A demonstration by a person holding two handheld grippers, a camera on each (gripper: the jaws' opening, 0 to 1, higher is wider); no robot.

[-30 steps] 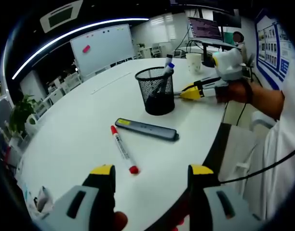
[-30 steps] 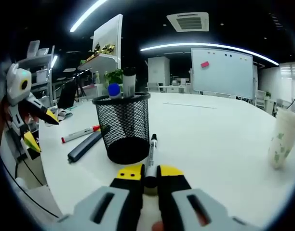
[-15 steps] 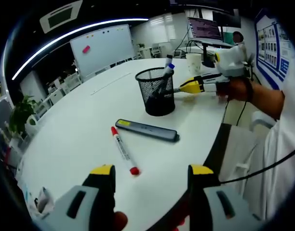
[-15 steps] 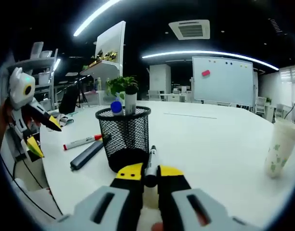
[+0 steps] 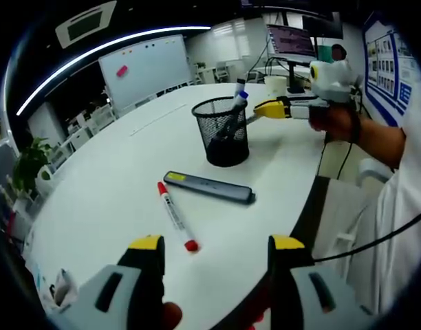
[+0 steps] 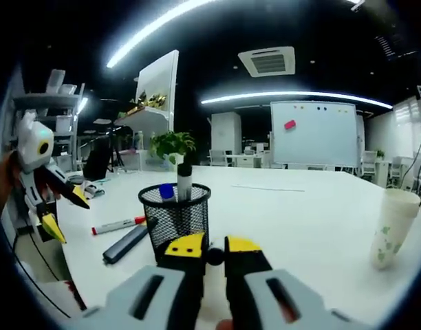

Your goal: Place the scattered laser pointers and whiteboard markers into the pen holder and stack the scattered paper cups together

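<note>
we hold the left tongs (image 5: 210,251) low over the near edge of the white counter (image 5: 114,172), jaws spread wide and gripping nothing, probably parked here so the next pick is close. just ahead of them lies a red-capped whiteboard marker (image 5: 175,216), flat on the counter, and just beyond it a dark grey laser pointer (image 5: 208,187) with a yellow label at one end; the two are near each other but apart, both not yet collected. further on stands the black mesh pen holder (image 5: 221,130), upright, with a couple of markers already poking out of its top.

to its right, our right tongs (image 6: 207,246) are raised level with the holder's rim, jaws pressed together on a black marker (image 6: 214,256) that we see end-on between the yellow tips. we judge it is held pointing forward and above the rim so it can be tipped down into the opening. furthest right, a paper cup (image 6: 391,227) with a green print stands alone on the counter, well apart from the holder, stacking not yet begun.
</note>
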